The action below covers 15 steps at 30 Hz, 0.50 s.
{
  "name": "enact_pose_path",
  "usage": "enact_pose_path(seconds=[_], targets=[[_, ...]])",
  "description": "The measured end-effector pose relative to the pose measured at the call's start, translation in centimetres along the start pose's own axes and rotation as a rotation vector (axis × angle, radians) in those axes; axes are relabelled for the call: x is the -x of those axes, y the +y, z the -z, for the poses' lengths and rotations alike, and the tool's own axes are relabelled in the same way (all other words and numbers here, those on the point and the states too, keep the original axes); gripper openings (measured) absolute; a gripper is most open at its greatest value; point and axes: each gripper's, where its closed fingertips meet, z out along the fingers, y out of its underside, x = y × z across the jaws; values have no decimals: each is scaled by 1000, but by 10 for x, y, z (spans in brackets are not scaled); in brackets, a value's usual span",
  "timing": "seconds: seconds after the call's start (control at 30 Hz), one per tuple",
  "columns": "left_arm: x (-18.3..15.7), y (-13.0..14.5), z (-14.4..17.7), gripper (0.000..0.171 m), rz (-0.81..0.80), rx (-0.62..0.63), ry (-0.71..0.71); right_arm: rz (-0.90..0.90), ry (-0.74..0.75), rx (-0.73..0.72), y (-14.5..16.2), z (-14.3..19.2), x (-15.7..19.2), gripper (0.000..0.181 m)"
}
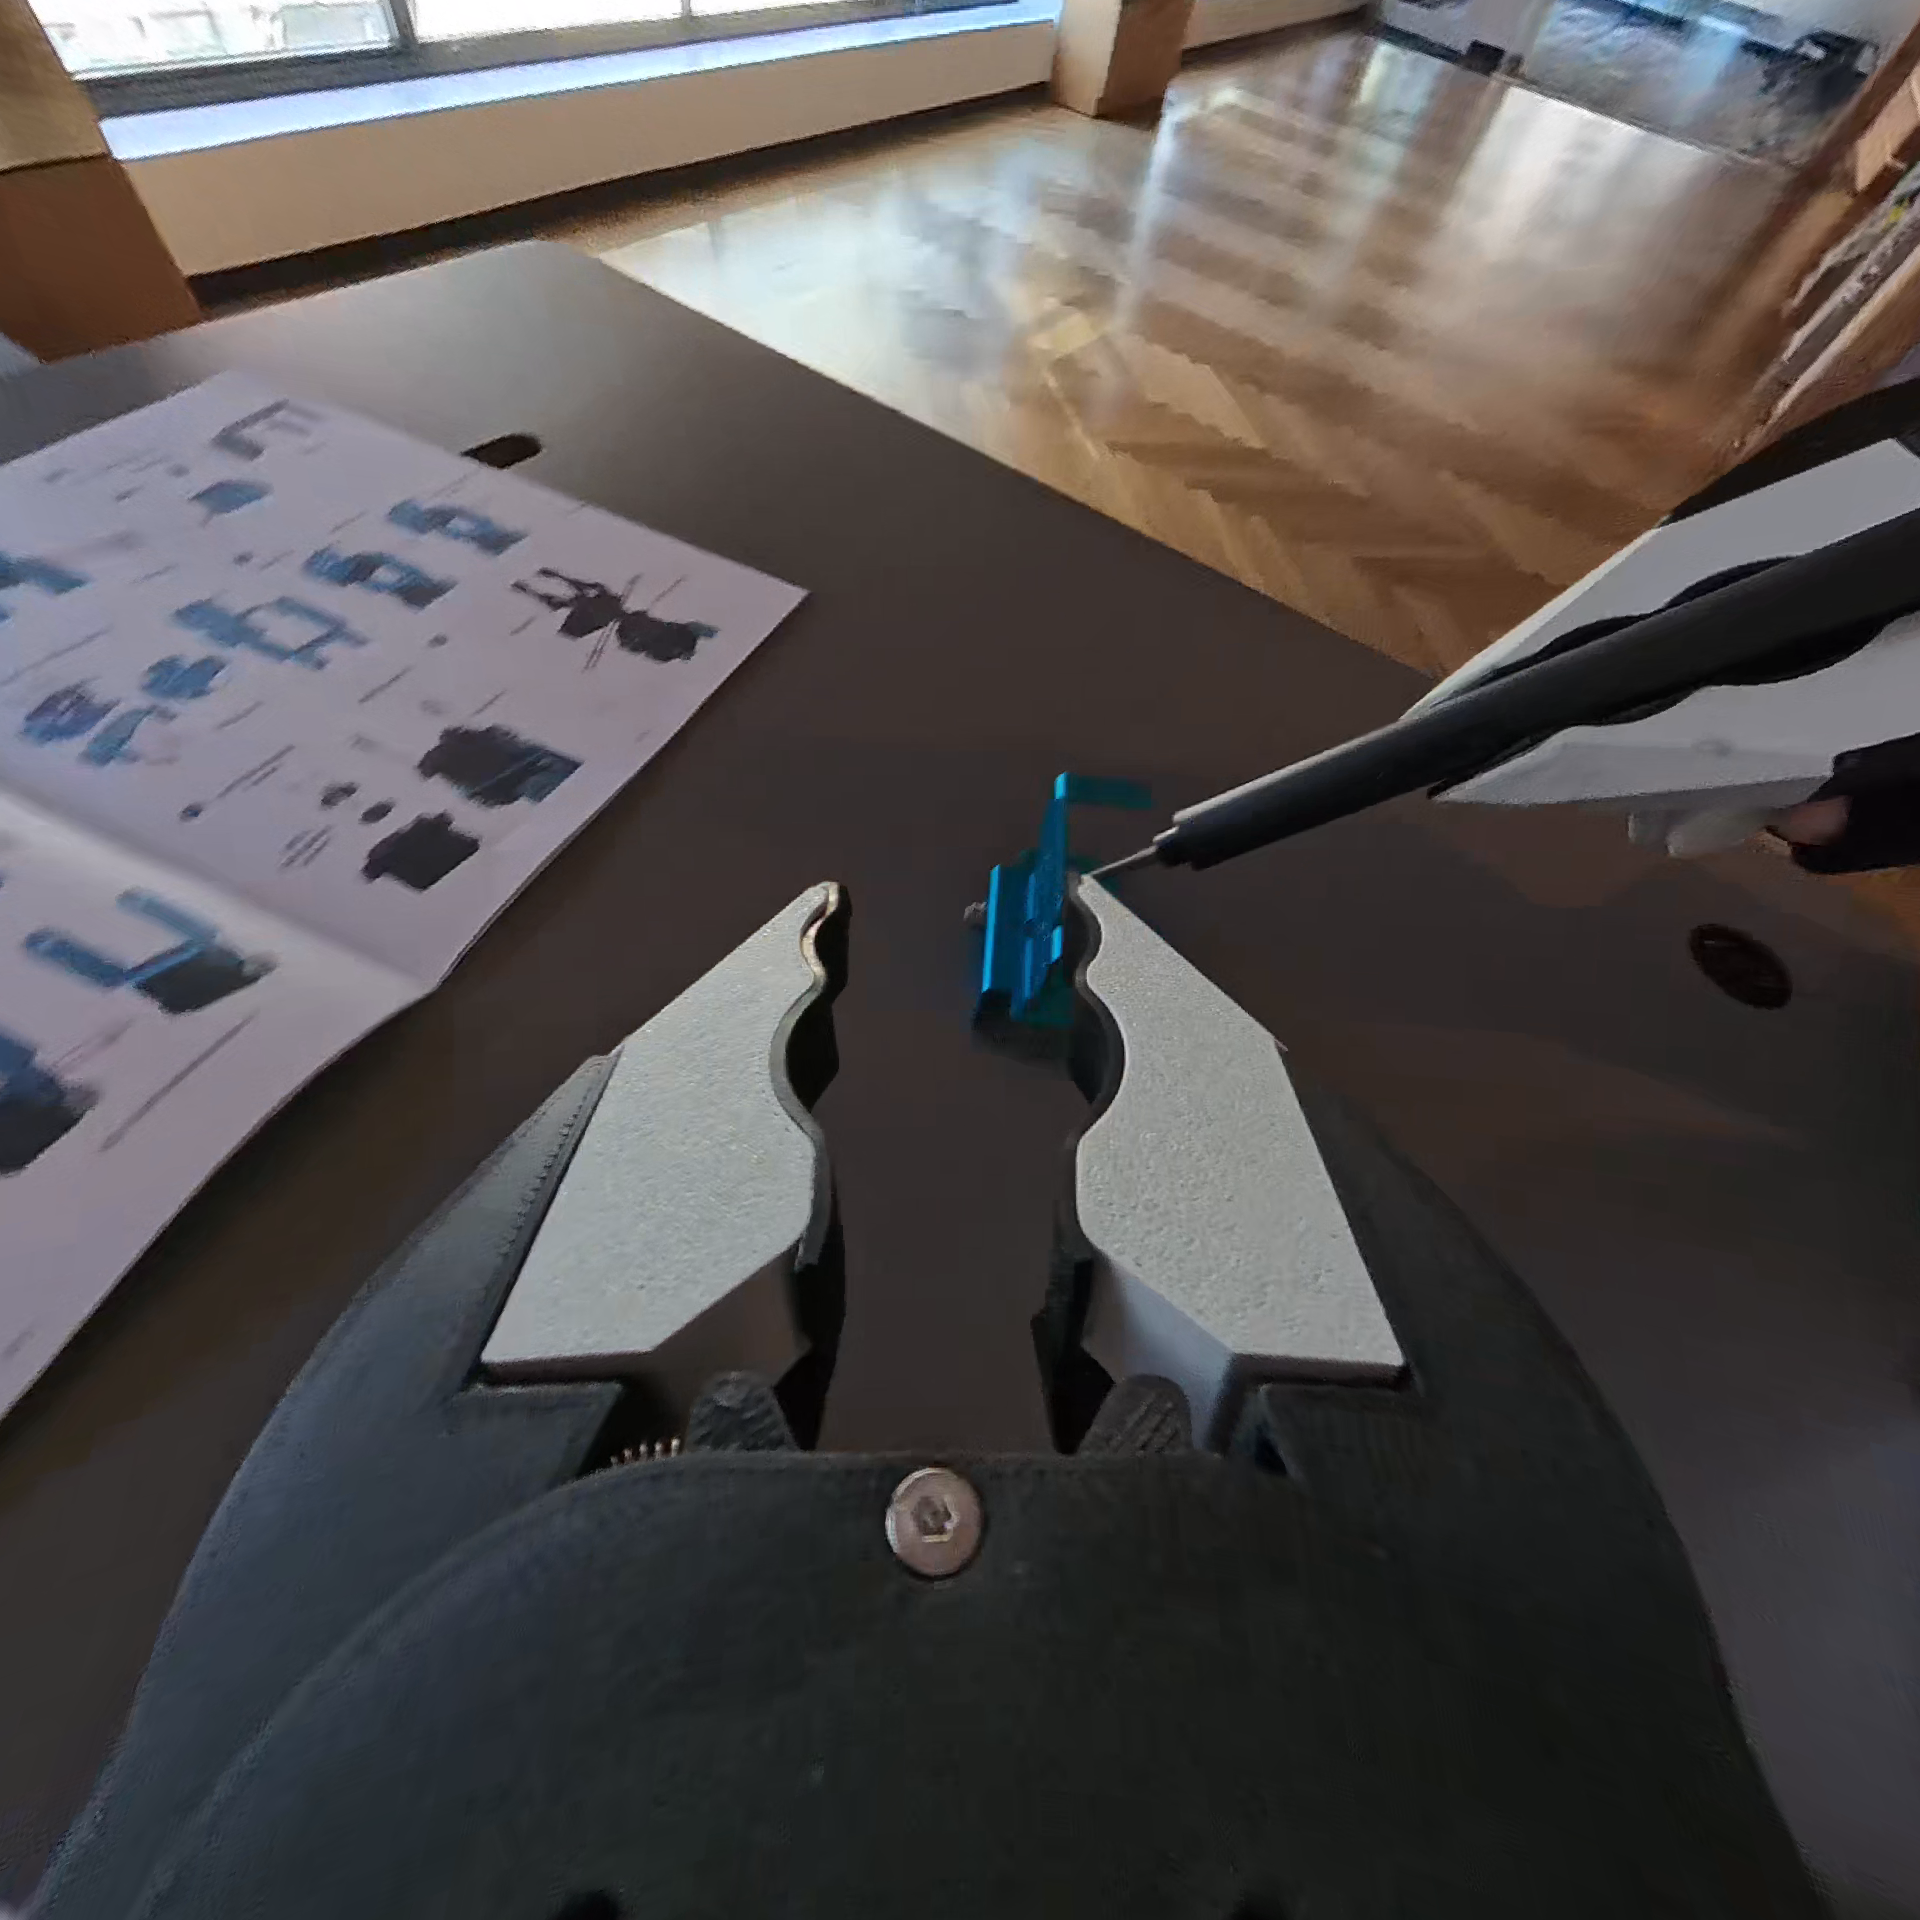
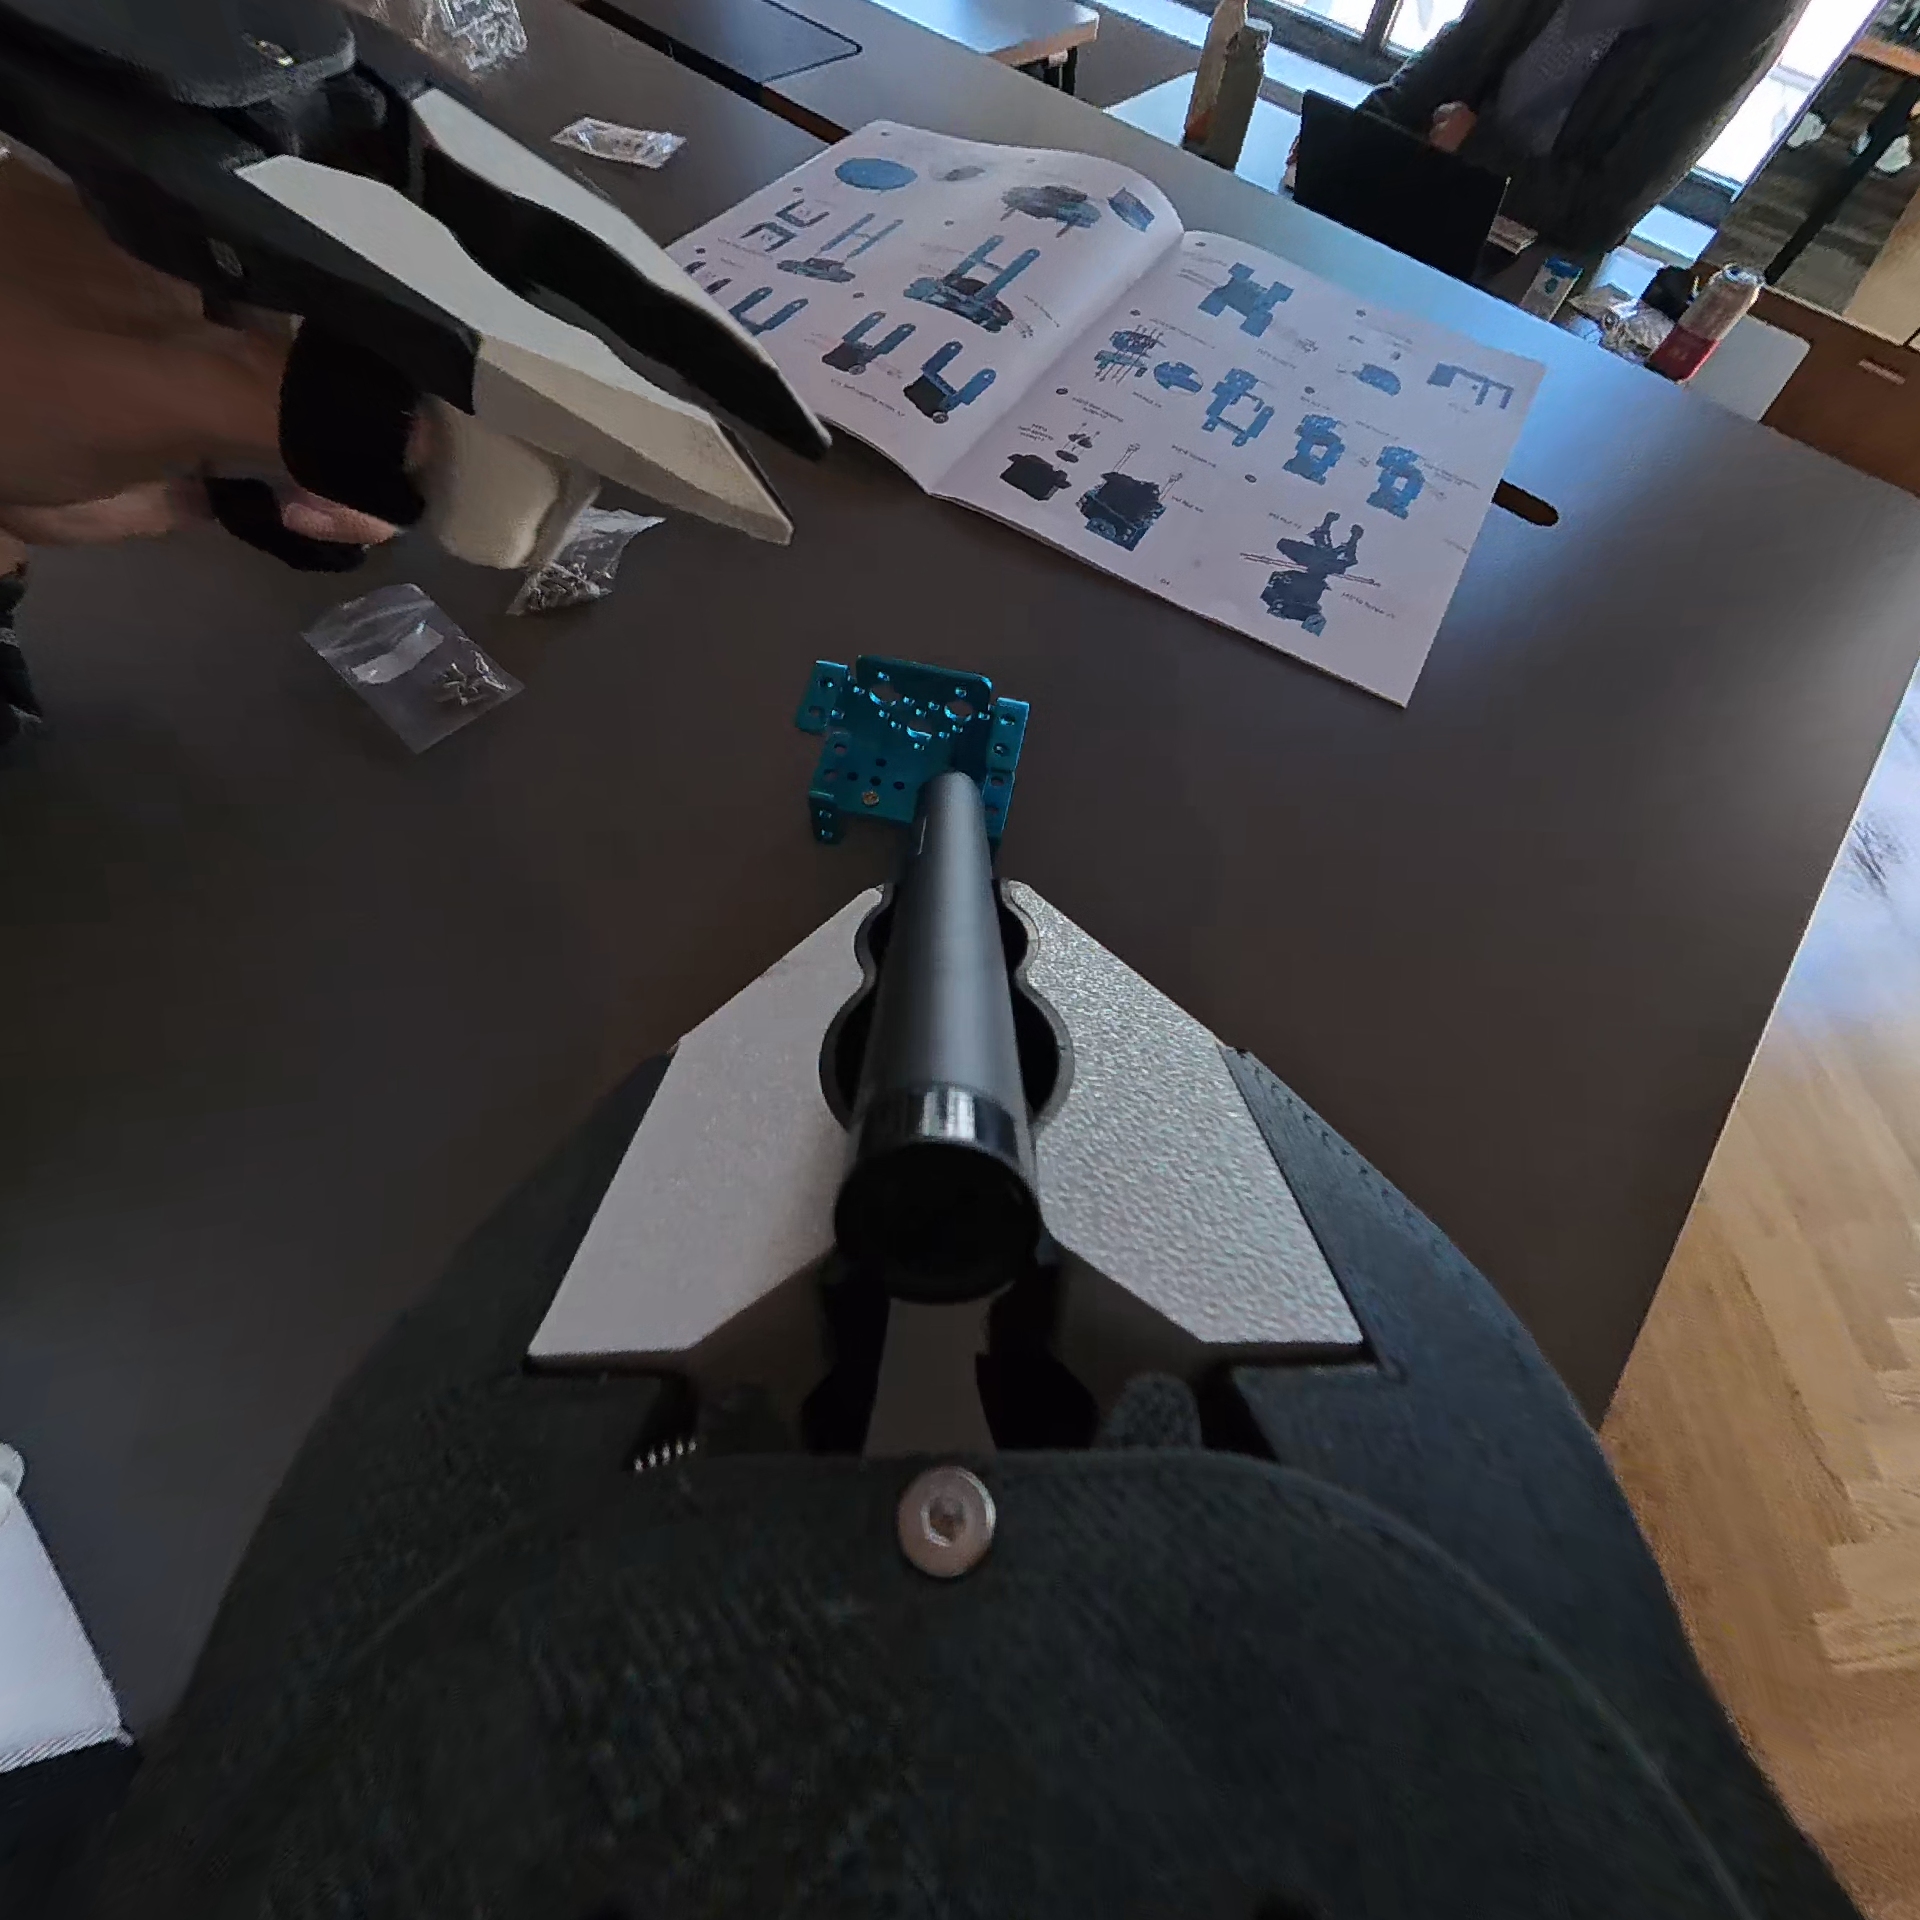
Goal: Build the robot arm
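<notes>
A dark screwdriver (image 2: 951, 966) is clamped in the right gripper (image 2: 943, 914), its tip at the blue bracket (image 2: 902, 732); the left gripper (image 1: 961, 899), fingers apart, is seen at 10 o'clock.

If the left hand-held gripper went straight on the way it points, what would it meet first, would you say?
Probably the blue bracket: it stands just ahead, already beside the open left hand-held gripper's right fingertip. Past it, only bare table, though depth is uncertain.

A dark brown table (image 2: 1351, 831) carries an open instruction booklet (image 2: 1122, 384) with blue and black drawings. Near the middle lies a blue perforated metal bracket (image 2: 883, 727). To its left sit small clear bags of screws (image 2: 416, 660), and another bag (image 2: 618, 140) lies farther back.
</notes>
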Motion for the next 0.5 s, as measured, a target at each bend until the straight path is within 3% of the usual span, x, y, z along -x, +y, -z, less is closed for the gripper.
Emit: enact_pose_path(seconds=[0.27, 0.37, 0.5], targets=[[-18, 24, -48, 20, -126, 202, 0, -5, 5, -41, 5, 2, 1, 16], [-25, 29, -52, 3, -128, 216, 27, -9, 1, -59, 7, 3, 2, 16], [-25, 30, -53, 0, -150, 227, 12, -9, 4, -72, 10, 6, 2, 16]])
